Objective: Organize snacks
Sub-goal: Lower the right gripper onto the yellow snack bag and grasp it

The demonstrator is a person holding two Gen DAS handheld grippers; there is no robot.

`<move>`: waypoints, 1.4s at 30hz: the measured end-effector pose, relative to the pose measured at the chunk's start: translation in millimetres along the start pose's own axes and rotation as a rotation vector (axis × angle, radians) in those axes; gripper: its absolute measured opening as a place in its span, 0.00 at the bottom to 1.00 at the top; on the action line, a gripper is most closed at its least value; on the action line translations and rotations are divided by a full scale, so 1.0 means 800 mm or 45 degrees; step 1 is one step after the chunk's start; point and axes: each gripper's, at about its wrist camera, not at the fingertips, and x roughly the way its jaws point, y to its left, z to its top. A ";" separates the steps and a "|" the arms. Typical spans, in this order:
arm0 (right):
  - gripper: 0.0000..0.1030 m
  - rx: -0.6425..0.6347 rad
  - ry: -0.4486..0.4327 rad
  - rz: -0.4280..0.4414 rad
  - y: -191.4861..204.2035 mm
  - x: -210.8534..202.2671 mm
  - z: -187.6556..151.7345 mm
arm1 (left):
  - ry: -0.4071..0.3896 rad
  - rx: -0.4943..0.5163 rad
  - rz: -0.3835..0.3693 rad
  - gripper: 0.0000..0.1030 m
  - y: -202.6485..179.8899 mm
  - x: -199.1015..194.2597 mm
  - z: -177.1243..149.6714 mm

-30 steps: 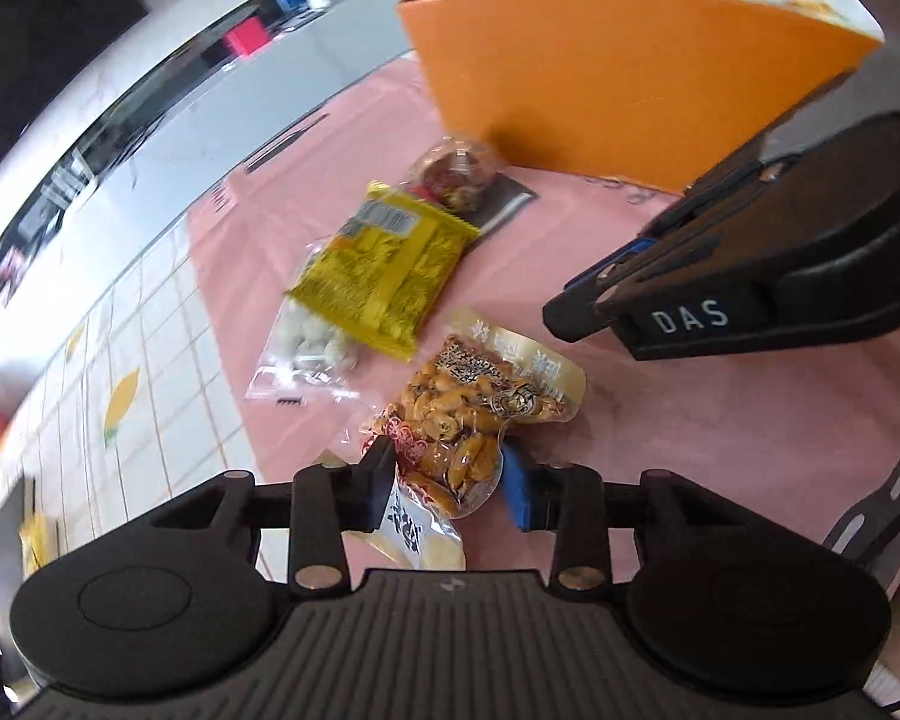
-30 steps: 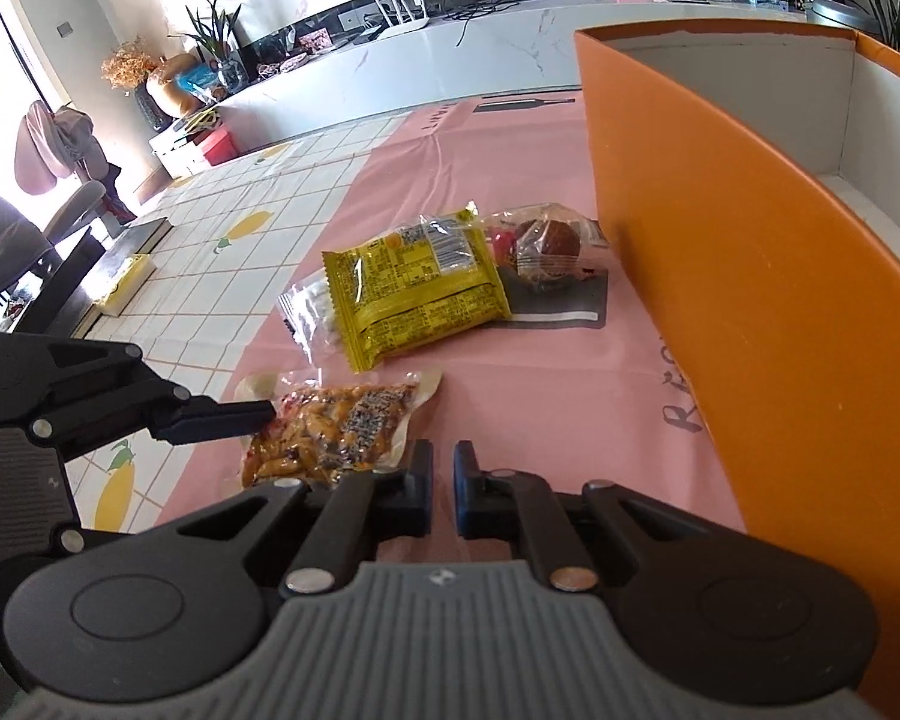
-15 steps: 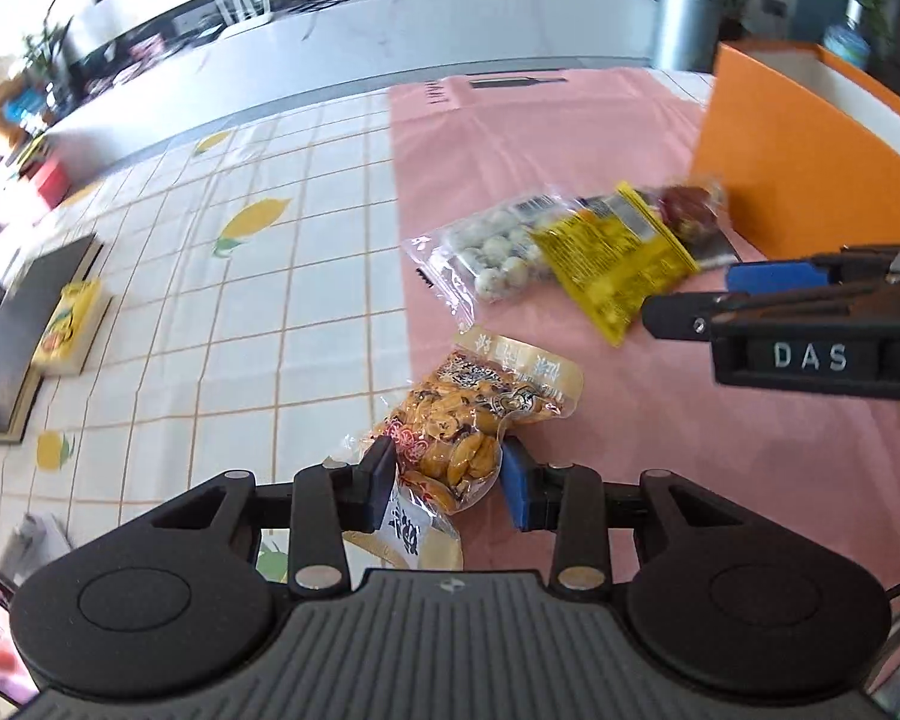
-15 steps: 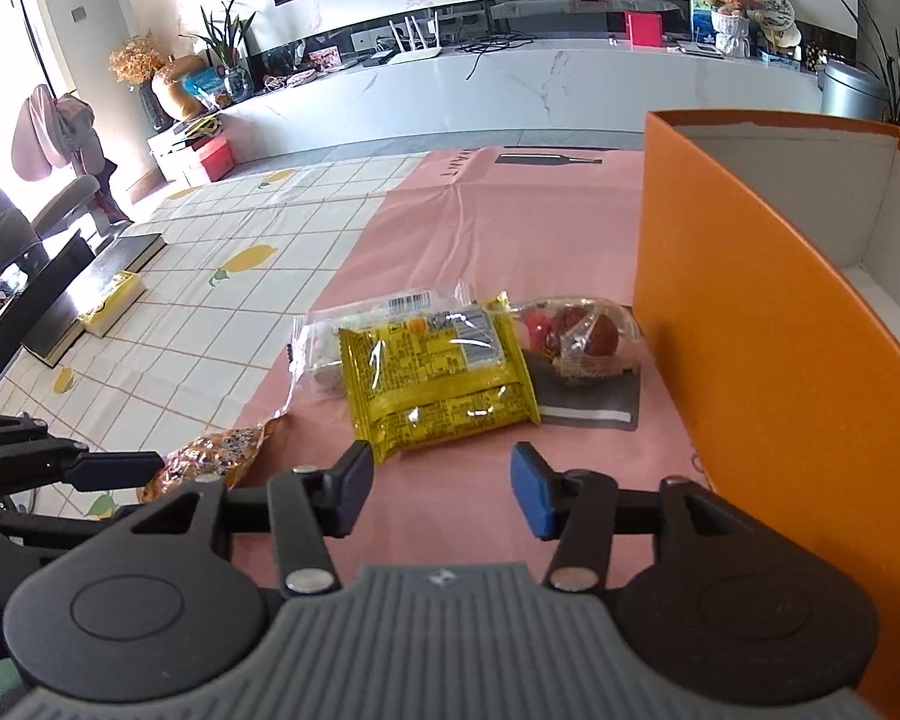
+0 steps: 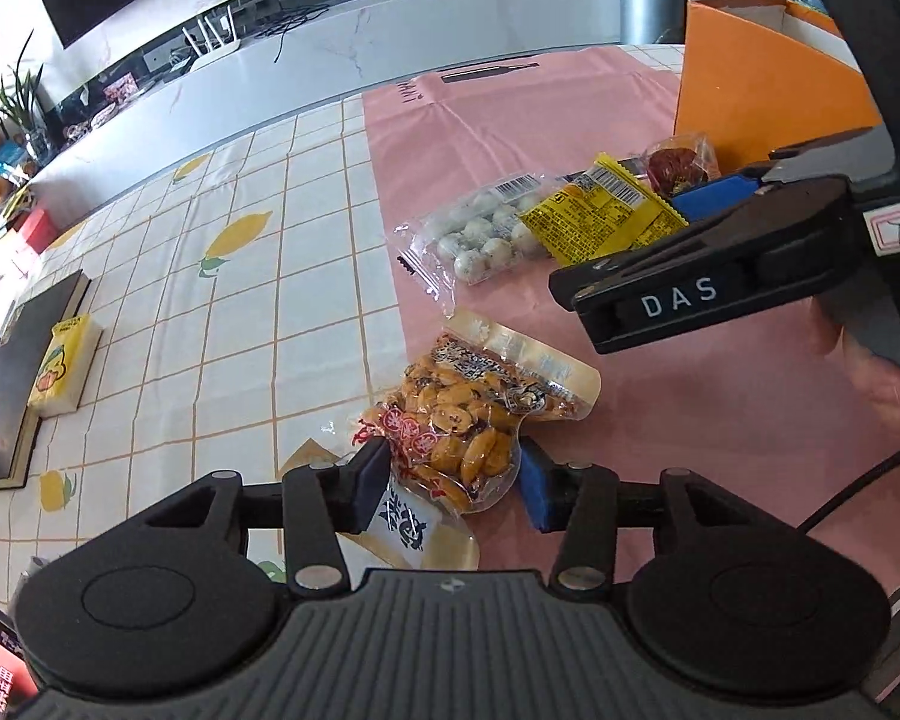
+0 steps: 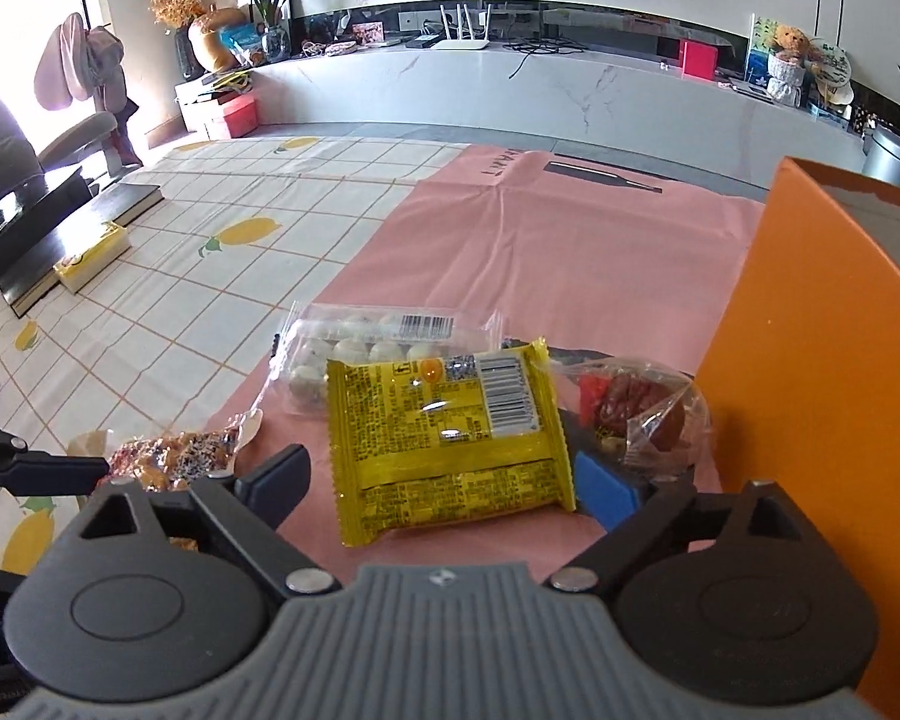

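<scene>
Bench (image 6: 258,276) with lemon-check cloth and pink mat (image 6: 570,252). Orange box (image 6: 810,360) at mat's right edge. Yellow packet (image 6: 444,444) overlaps bag of white balls (image 6: 342,354), between wide-spread fingers of right gripper (image 6: 444,483). Left gripper (image 5: 450,480) clamped on peanut bag (image 5: 468,414), near mat's left edge. Red snack bag (image 6: 642,414) beside box.

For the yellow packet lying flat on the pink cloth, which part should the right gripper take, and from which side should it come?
Probably the near short end of the yellow packet. It lies flat, partly over the bag of white balls at its far end, with the red snack bag at its right. The open right gripper already straddles it, so come low from the near side and close across the width.
</scene>
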 end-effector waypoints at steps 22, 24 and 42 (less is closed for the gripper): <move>0.60 -0.017 0.077 -0.059 -0.003 -0.062 -0.061 | -0.044 0.272 0.024 0.61 -0.032 0.010 0.014; 0.60 -0.012 0.086 -0.065 -0.003 -0.071 -0.069 | -0.031 0.243 0.013 0.61 -0.038 0.005 0.013; 0.73 0.221 0.217 -0.021 -0.019 -0.130 -0.103 | 0.119 -0.109 -0.283 0.75 -0.041 -0.033 0.016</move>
